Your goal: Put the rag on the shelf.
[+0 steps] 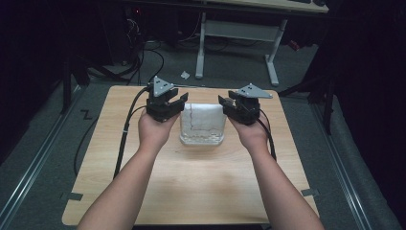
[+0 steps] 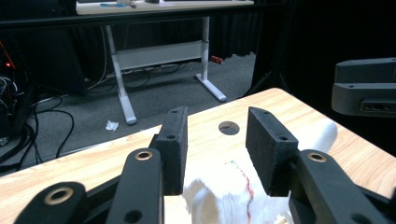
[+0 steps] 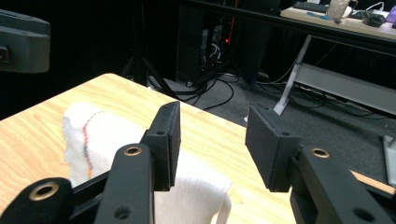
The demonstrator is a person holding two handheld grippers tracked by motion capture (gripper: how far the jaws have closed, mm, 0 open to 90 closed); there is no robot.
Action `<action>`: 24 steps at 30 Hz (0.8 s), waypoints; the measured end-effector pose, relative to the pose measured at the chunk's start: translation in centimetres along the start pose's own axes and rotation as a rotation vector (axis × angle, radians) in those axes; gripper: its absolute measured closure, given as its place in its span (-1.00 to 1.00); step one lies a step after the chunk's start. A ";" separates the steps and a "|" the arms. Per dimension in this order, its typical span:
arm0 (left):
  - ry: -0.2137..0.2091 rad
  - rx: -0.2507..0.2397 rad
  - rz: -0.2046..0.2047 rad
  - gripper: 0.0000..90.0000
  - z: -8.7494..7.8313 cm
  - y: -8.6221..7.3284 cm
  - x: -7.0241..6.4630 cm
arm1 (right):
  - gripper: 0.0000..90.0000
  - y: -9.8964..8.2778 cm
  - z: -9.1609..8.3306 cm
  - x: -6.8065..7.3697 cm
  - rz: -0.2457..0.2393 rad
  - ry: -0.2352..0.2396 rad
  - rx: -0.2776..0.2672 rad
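Note:
A white cloth (image 1: 203, 118) with a thin red line across it lies draped over a clear container (image 1: 201, 139) at the middle of the wooden table (image 1: 191, 187). My left gripper (image 1: 168, 102) hovers just left of the cloth, open, with nothing between its jaws. My right gripper (image 1: 235, 106) hovers just right of the cloth, open and empty too. In the left gripper view the cloth (image 2: 224, 196) sits low between the jaws of the left gripper (image 2: 216, 149). In the right gripper view the cloth (image 3: 102, 140) lies left of and under the right gripper (image 3: 212, 144).
A round hole (image 2: 229, 127) is cut in the tabletop near its far edge. Beyond the table stands a white-legged desk (image 1: 239, 38), with cables (image 1: 139, 57) on the grey floor and a scrap of paper (image 1: 185, 74). Bare tabletop spreads in front of the container.

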State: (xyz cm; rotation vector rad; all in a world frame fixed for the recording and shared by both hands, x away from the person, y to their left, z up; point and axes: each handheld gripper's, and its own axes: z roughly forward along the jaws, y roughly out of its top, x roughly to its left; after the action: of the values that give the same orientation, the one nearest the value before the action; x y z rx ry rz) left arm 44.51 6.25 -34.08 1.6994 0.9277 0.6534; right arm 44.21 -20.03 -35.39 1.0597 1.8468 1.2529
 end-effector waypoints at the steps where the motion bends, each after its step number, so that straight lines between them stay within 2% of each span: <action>1: 0.001 -0.004 0.001 0.31 -0.3 -0.1 0.0 | 0.24 -0.1 -0.2 0.1 0.002 -0.001 -0.004; 8: 0.002 -0.021 -0.004 0.31 -2.0 -1.1 0.0 | 0.21 -0.9 -1.8 1.2 -0.023 0.007 -0.025; 14: -0.008 -0.023 -0.016 0.27 -2.4 -2.1 0.2 | 0.17 -1.3 -2.4 1.8 -0.036 0.004 -0.027; 19: -0.008 -0.001 -0.017 0.24 -2.5 -3.8 0.3 | 0.16 -2.3 -2.5 2.2 -0.036 0.015 0.004; 23: -0.015 0.024 -0.024 0.23 -2.6 -5.9 0.2 | 0.14 -4.0 -2.5 2.8 -0.049 0.020 0.033; 24: -0.018 0.033 -0.027 0.22 -2.6 -6.5 0.2 | 0.12 -5.1 -2.4 3.1 -0.053 0.027 0.056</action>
State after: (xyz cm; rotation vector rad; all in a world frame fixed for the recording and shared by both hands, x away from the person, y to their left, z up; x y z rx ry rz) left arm 40.87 8.80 -39.46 1.7163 0.9519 0.6063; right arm 39.43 -19.33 -39.67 1.0217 1.9283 1.1969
